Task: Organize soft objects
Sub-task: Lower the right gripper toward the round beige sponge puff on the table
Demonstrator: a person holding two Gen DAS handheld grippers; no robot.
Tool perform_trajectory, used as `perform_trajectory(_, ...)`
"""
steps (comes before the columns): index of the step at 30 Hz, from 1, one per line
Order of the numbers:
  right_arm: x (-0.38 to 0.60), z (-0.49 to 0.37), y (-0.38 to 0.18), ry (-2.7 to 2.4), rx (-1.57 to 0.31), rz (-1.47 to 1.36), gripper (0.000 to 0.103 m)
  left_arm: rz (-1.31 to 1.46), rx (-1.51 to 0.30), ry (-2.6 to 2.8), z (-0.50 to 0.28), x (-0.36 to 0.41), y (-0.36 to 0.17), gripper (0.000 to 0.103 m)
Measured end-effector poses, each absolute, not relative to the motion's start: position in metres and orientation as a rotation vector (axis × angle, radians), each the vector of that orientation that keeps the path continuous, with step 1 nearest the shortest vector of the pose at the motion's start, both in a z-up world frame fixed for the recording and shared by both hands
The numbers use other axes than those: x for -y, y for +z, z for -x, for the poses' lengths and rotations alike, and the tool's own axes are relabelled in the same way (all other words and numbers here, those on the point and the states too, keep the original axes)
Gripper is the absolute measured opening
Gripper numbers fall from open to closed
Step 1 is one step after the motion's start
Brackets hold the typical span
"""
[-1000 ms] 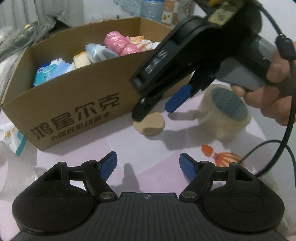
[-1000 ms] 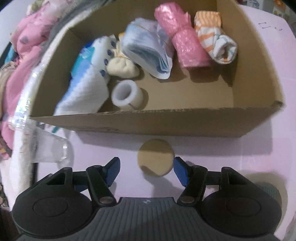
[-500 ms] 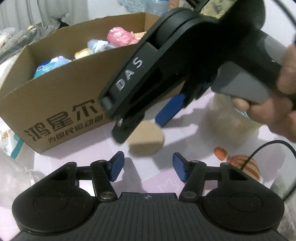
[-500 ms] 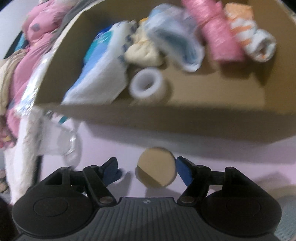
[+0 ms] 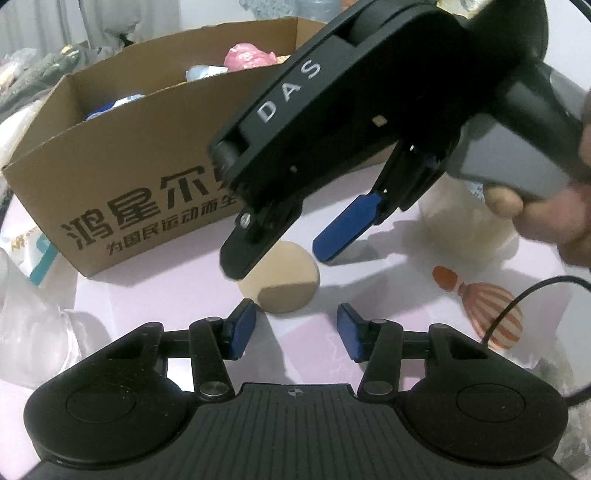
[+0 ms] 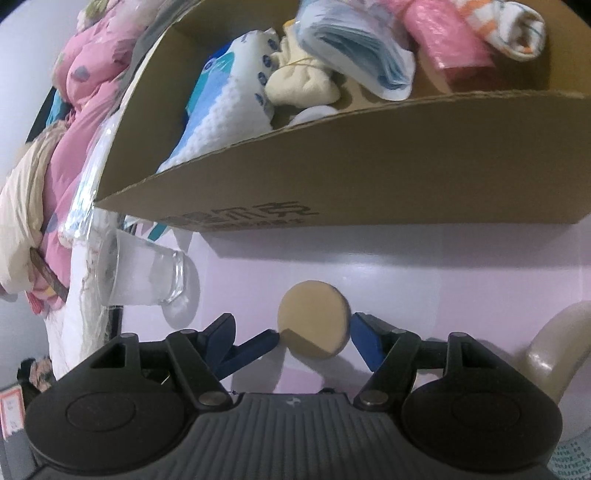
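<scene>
One cardboard box (image 6: pixel 369 177) stands on the lilac surface (image 6: pixel 424 280). Inside it, the right wrist view shows six soft things: one blue-and-white pack (image 6: pixel 225 107), one cream bundle (image 6: pixel 303 85), one clear bag of blue folded pieces (image 6: pixel 354 48), one pink roll (image 6: pixel 447 40), one orange-striped white sock roll (image 6: pixel 513 26), and one white item mostly hidden behind the box wall (image 6: pixel 314 110). In front of the box lies one tan round sponge pad (image 6: pixel 314 323). One clear glass (image 6: pixel 147 277) lies on its side at the left. One roll of tape (image 5: pixel 461 225) sits in the left wrist view. Two tools show there, each with two blue pads (image 5: pixel 345 227).
</scene>
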State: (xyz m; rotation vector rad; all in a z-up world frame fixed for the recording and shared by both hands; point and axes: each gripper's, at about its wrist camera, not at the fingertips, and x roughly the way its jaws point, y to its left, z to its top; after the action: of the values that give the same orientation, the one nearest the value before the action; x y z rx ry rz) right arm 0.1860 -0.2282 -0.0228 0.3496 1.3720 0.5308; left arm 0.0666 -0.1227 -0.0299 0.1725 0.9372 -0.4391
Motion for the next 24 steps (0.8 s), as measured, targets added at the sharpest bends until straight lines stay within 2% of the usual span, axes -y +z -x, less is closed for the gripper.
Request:
perform_trajectory(6,0.236,-0.189,-0.023,0.506,-1.353,-0.383,0.048,-0.206,-0.898,-0.423,-0.063,0.126,-0.027,0.049)
perform_trajectory(9,0.234,-0.189,-0.025,0.524,-1.353,-0.395,0.044,-0.220,-0.892,-0.427,-0.057,0.132,-0.027,0.044)
perform_trajectory(22,0.241,-0.189,-0.032,0.614,-1.337,-0.509,0.045,-0.192,-0.885,-0.462,-0.070,0.119,-0.032,0.044)
perform_trajectory(23,0.241,-0.189,-0.032,0.626,-1.338,-0.523,0.041,-0.190,-0.887,-0.463,-0.070,0.118,-0.032,0.043)
perform_trajectory(24,0.241,-0.189,-0.032,0.657,-1.347,-0.552,0.031,-0.186,-0.889,-0.466,-0.071,0.118,-0.032,0.043)
